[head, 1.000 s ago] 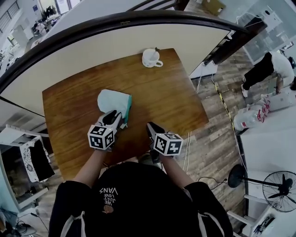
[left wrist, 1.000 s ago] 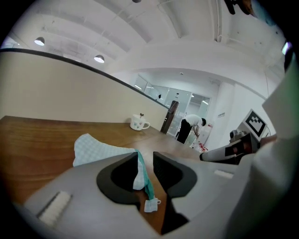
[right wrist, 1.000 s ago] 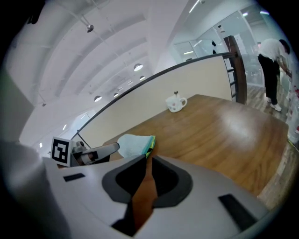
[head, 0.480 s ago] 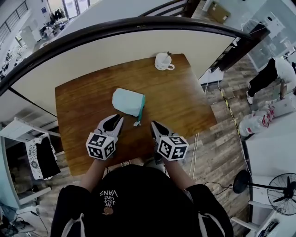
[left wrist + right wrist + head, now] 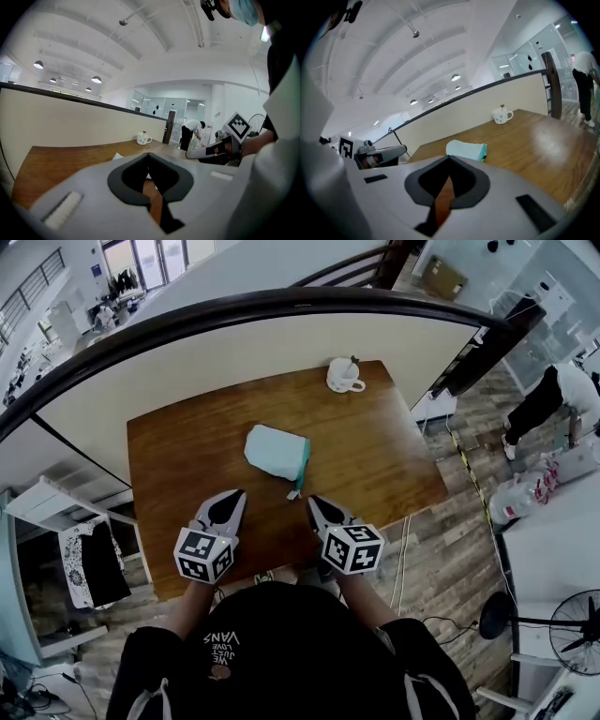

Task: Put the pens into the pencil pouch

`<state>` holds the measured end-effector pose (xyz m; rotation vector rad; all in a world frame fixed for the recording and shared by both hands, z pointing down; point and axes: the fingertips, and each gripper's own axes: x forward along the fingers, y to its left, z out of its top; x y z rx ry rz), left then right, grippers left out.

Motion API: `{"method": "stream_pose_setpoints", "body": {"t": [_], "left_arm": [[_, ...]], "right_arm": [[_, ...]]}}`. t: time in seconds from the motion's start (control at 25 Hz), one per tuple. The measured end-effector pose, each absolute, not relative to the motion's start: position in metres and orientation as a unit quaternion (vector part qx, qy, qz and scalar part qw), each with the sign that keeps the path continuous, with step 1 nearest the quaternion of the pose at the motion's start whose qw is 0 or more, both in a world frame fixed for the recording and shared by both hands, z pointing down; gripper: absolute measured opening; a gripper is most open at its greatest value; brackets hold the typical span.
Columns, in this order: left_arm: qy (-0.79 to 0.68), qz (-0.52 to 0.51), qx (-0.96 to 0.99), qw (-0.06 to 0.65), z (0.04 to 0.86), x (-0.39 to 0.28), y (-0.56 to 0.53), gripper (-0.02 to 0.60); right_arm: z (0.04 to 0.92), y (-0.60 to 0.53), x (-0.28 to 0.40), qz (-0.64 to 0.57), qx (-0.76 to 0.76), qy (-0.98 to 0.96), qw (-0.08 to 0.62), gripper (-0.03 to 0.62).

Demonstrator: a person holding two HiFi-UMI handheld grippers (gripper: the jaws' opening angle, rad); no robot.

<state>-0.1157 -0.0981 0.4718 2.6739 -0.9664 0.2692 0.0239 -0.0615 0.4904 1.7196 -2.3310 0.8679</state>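
- We see the pale mint pencil pouch (image 5: 275, 450) lying flat near the middle of the wooden worktop (image 5: 375, 460), its teal zip edge turned toward 4 o'clock in the head view and a small zip pull (image 5: 294, 492) trailing off its near corner.
- The left gripper (image 5: 236, 495) hangs at about 7 o'clock of the pouch, over the near part of the worktop and apart from the pouch.
- Its jaws have just been closing; in the left gripper view they are pressed together, tip to tip, with nothing between them.
- The right gripper (image 5: 314, 503) sits at about 5 o'clock of the pouch, just beside the zip pull but, as far as we can tell, not touching it.
- Its jaws have also just been closing, and in the right gripper view we find them pressed together and empty.
- Both grippers point toward 12 o'clock, tilted a little downward, with their marker cubes nearest the person.
- A white mug (image 5: 344, 376) stands upright at 1 o'clock of the pouch, close to the far edge of the worktop and well apart from everything else.
- Off the worktop at 3 o'clock, a person (image 5: 555, 393) bends over on the plank floor.
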Motion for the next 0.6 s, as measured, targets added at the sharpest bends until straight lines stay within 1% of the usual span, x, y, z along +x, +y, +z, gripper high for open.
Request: {"method": "stream_pose_setpoints", "body": {"t": [0.6], "left_arm": [[-0.340, 0.098, 0.924, 0.143, 0.478, -0.144, -0.082, 0.011]], "right_arm": [[0.494, -0.057, -0.001, 0.265, 0.571, -0.772, 0.086, 0.012]]}}
